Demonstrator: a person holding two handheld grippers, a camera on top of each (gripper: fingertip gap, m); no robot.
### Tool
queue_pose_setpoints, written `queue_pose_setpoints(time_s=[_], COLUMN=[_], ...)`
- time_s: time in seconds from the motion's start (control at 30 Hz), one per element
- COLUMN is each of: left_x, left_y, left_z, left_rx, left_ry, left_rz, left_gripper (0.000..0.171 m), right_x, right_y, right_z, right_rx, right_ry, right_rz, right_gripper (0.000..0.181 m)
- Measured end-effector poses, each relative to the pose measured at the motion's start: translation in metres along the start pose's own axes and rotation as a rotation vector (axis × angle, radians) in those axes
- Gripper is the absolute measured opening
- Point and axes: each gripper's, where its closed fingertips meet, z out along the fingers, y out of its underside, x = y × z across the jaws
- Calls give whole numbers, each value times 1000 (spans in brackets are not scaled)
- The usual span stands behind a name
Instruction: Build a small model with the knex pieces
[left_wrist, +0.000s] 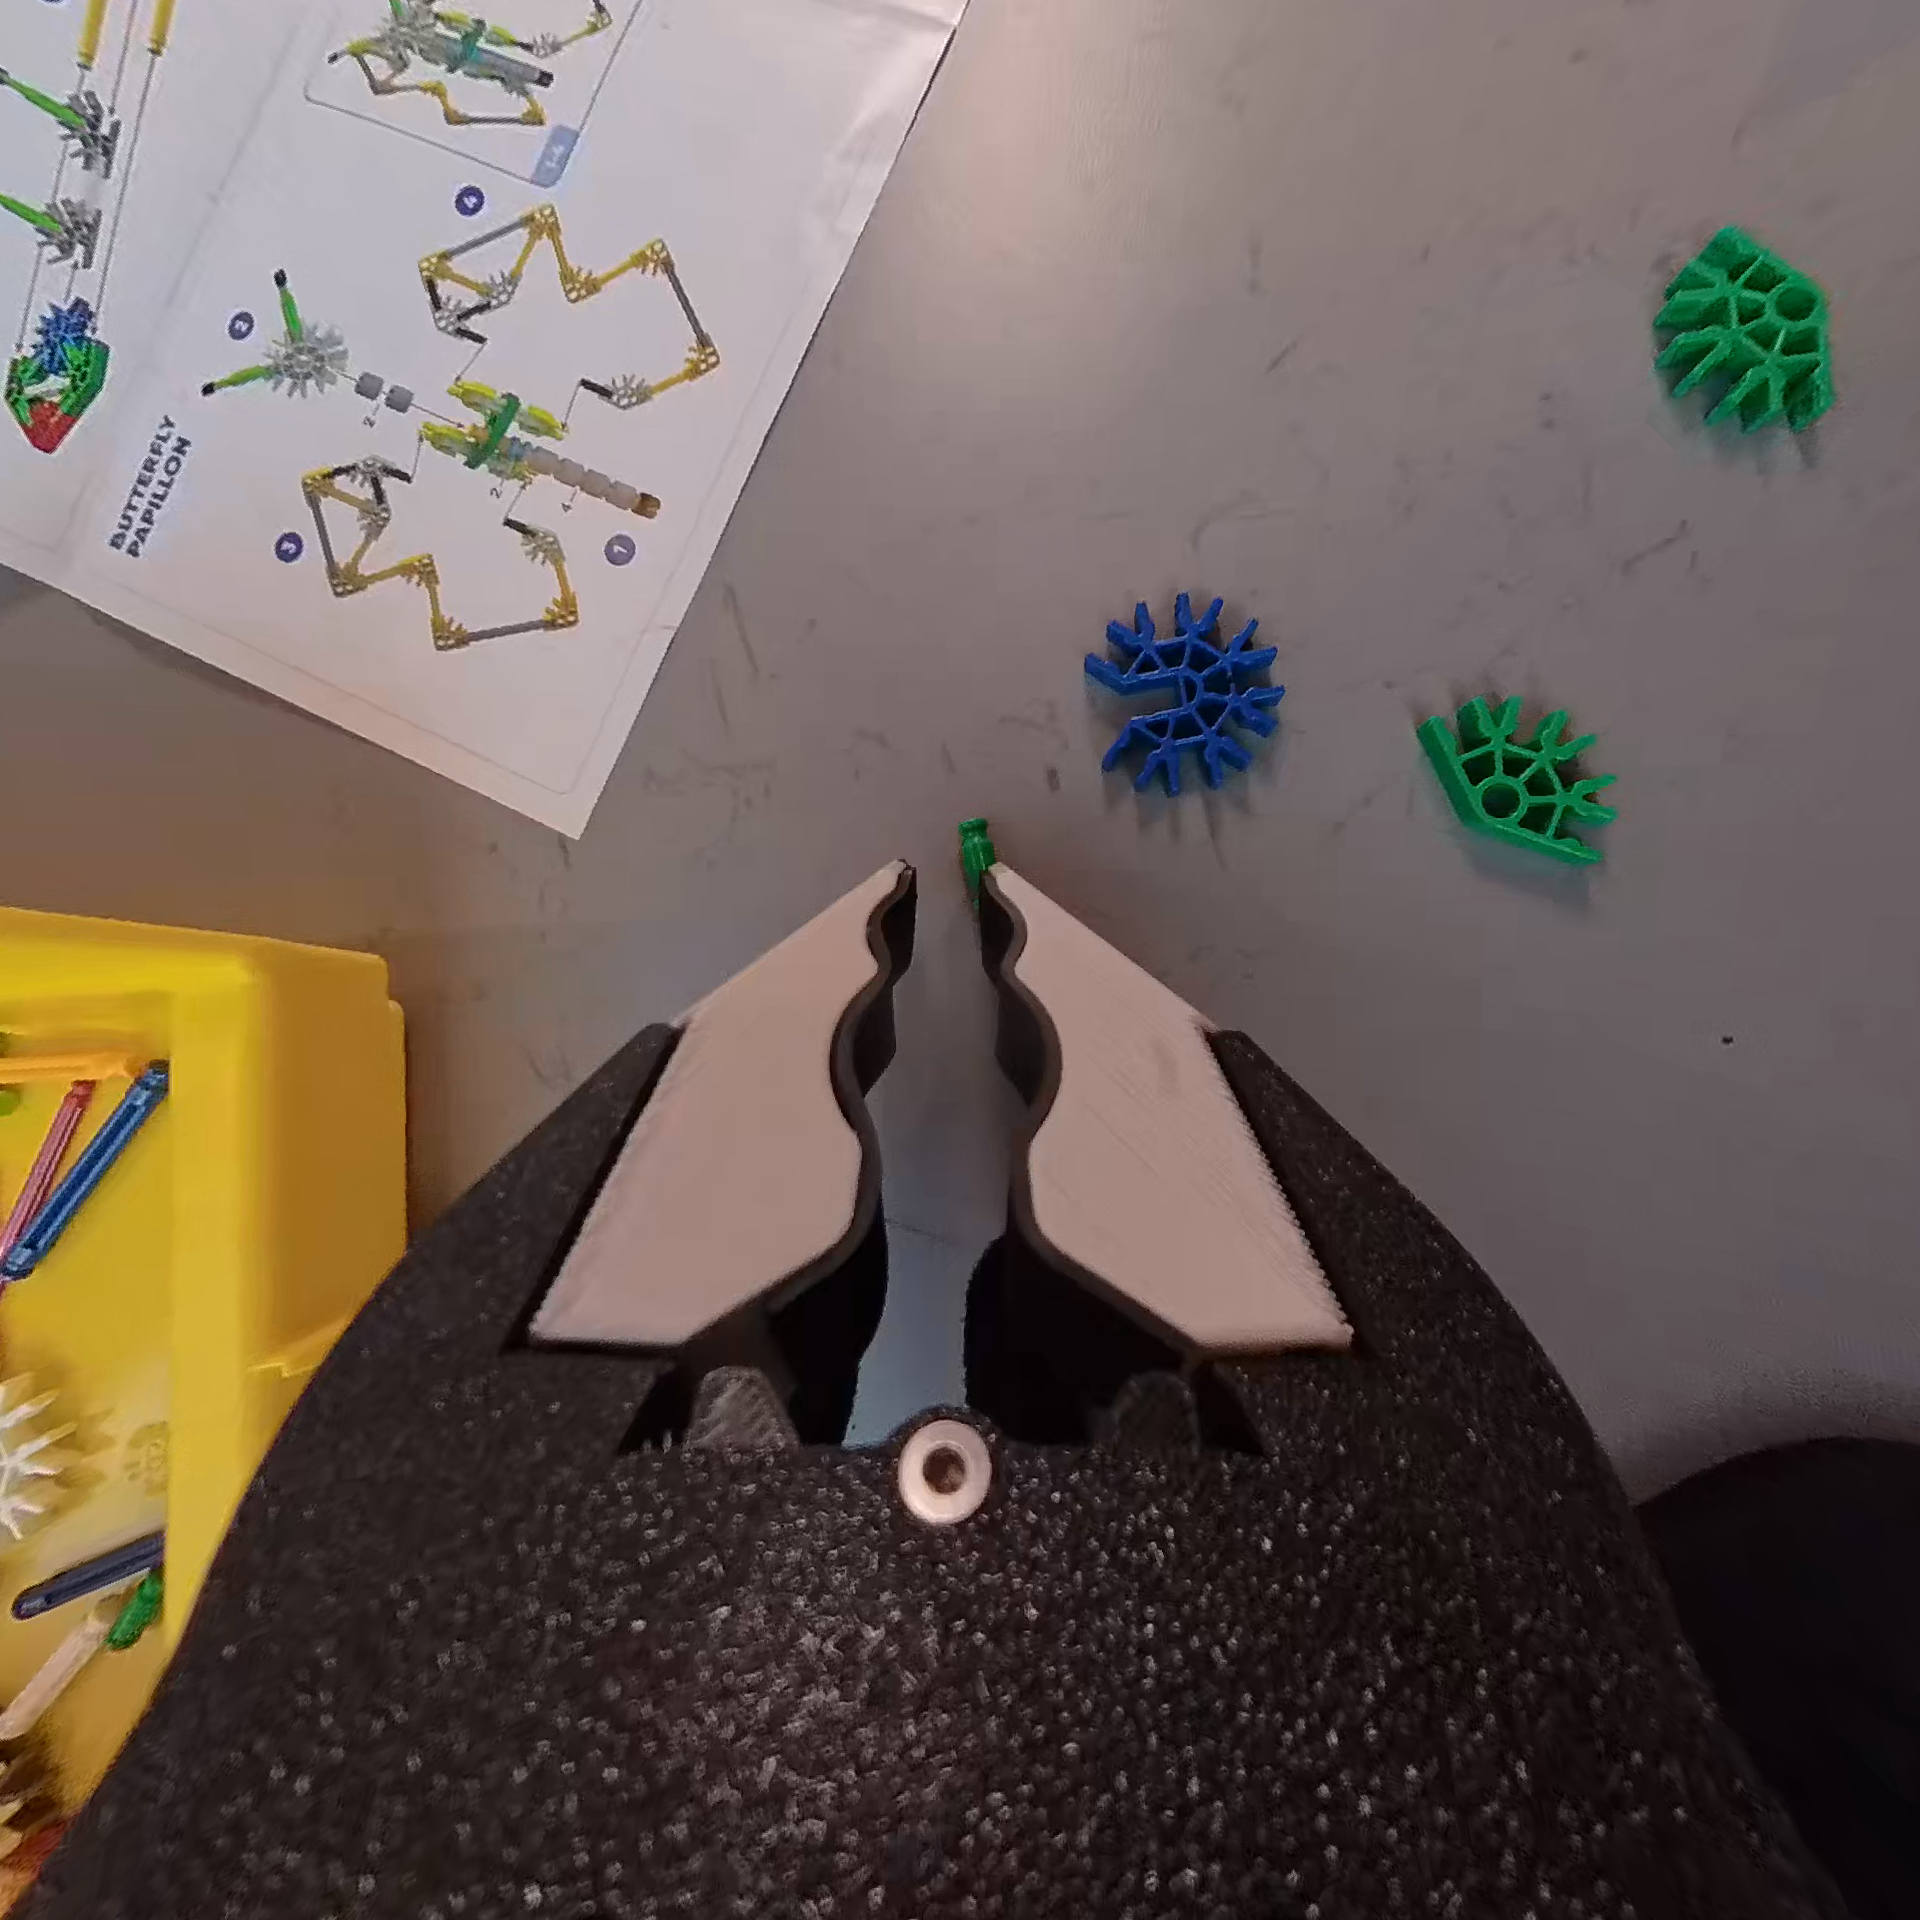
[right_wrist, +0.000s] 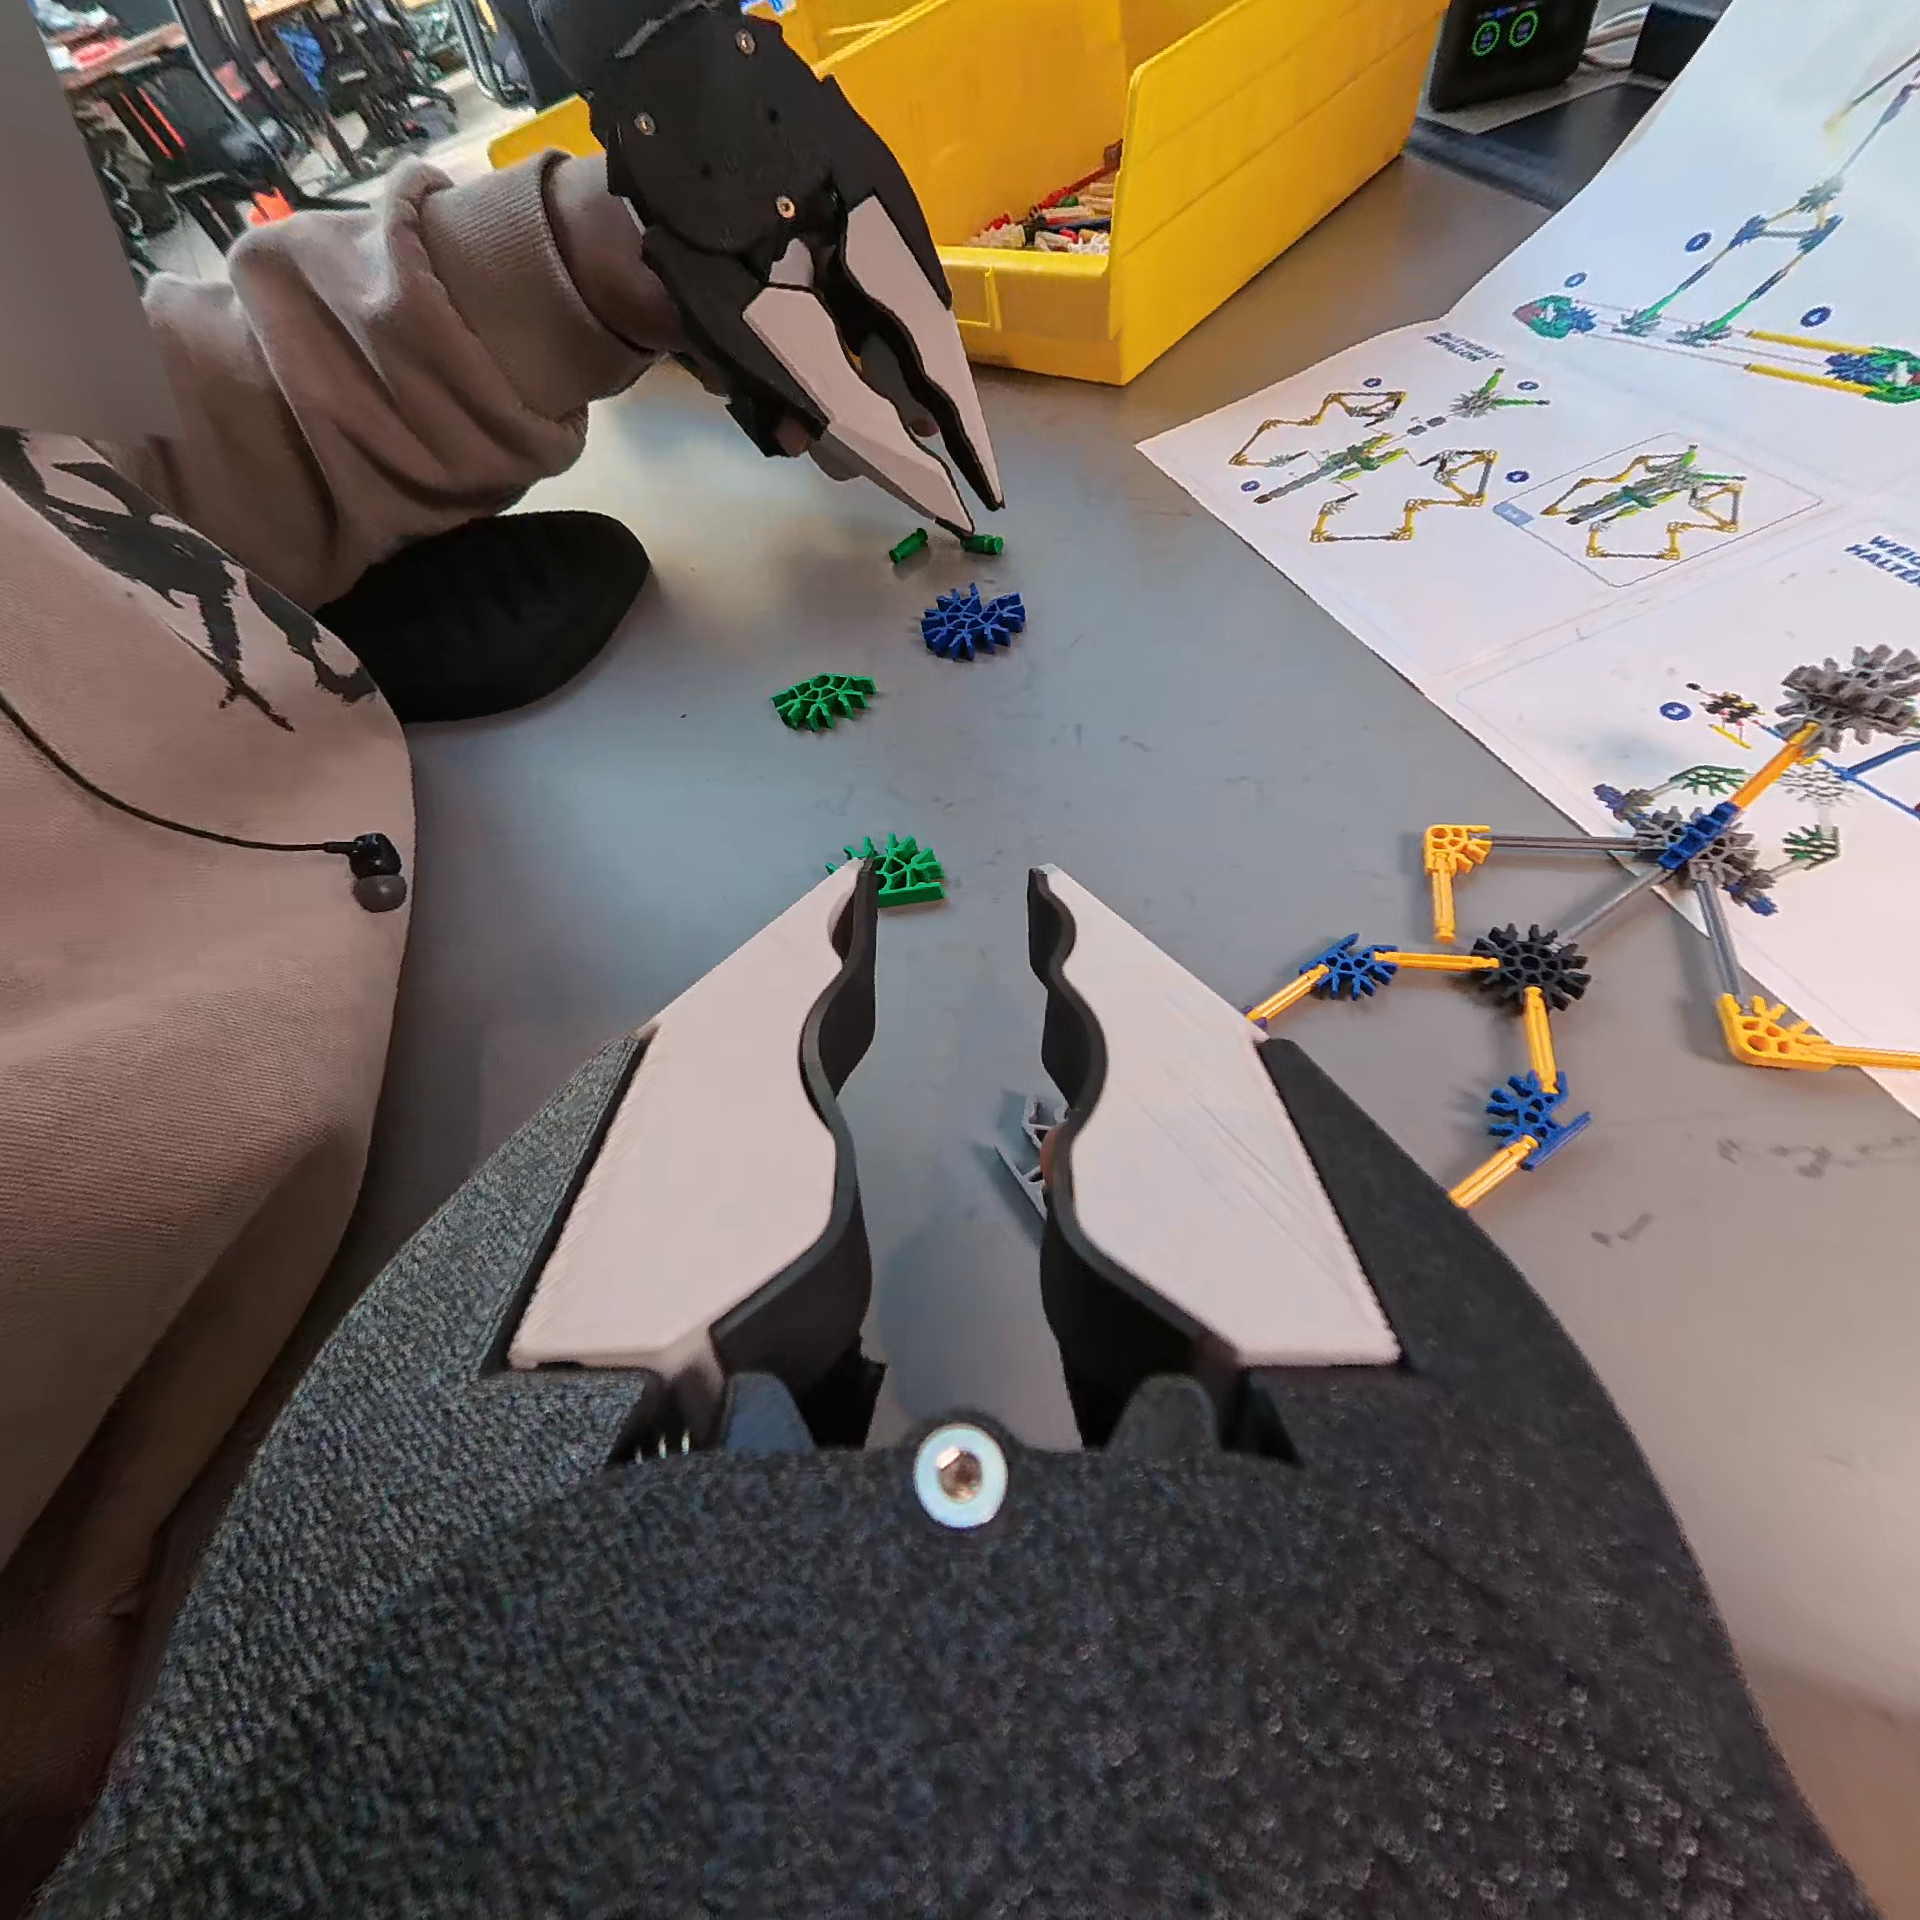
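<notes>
My left gripper (left_wrist: 948, 878) is open by a narrow gap, tips low over the grey table. A short green rod (left_wrist: 975, 847) lies just by its right fingertip, not between the jaws. The right wrist view shows this gripper (right_wrist: 977, 509) with its tips at that rod (right_wrist: 982, 542) and a second short green rod (right_wrist: 907, 545) beside it. My right gripper (right_wrist: 948, 881) is open and empty, with a green fan-shaped connector (right_wrist: 906, 871) by its left fingertip. A blue round connector (left_wrist: 1184, 691) and two green connectors (left_wrist: 1517, 784) (left_wrist: 1745, 332) lie beyond the left gripper.
A yellow parts bin (left_wrist: 260, 1091) stands left of the left gripper and shows at the back (right_wrist: 1195, 208). An instruction sheet (left_wrist: 499, 312) lies ahead. A part-built rod-and-connector model (right_wrist: 1527, 966) lies at the right. A grey piece (right_wrist: 1023, 1143) lies under my right finger. A person's sleeve (right_wrist: 364, 343) is at left. The left gripper's tips are roughly 25 cm from the right gripper's. My left gripper is the nearer one to the blue round connector (left_wrist: 1184, 691): about 5 cm, against 20 cm. Seen from the right wrist view (right_wrist: 967, 614) as well.
</notes>
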Motion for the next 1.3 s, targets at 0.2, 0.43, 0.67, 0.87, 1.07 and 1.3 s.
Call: queue_pose_setpoints(time_s=[0.2, 0.43, 0.67, 0.87, 1.07, 1.3], left_x=[10, 13, 2, -35, -46, 24], left_y=[0, 0, -4, -12, -14, -50], left_z=[6, 6, -2, 14, 24, -6], left_rx=[-9, 29, 72, 98, 120, 269], left_ry=[58, 74, 39, -49, -27, 163], left_rz=[-12, -33, -22, -137, -232, 14], left_gripper=[5, 0, 3, 28, 5, 5], right_x=[-4, -11, -12, -9, -9, -13], right_y=[-6, -5, 1, 6, 8, -10], right_z=[-3, 2, 8, 12, 13, 23], right_rx=[10, -5, -26, -38, -48, -11], right_ry=[23, 15, 5, 2, -1, 42], right_rz=[-37, -63, -54, -33, -34, -80], right_gripper=[27, 28, 28, 28, 28, 28])
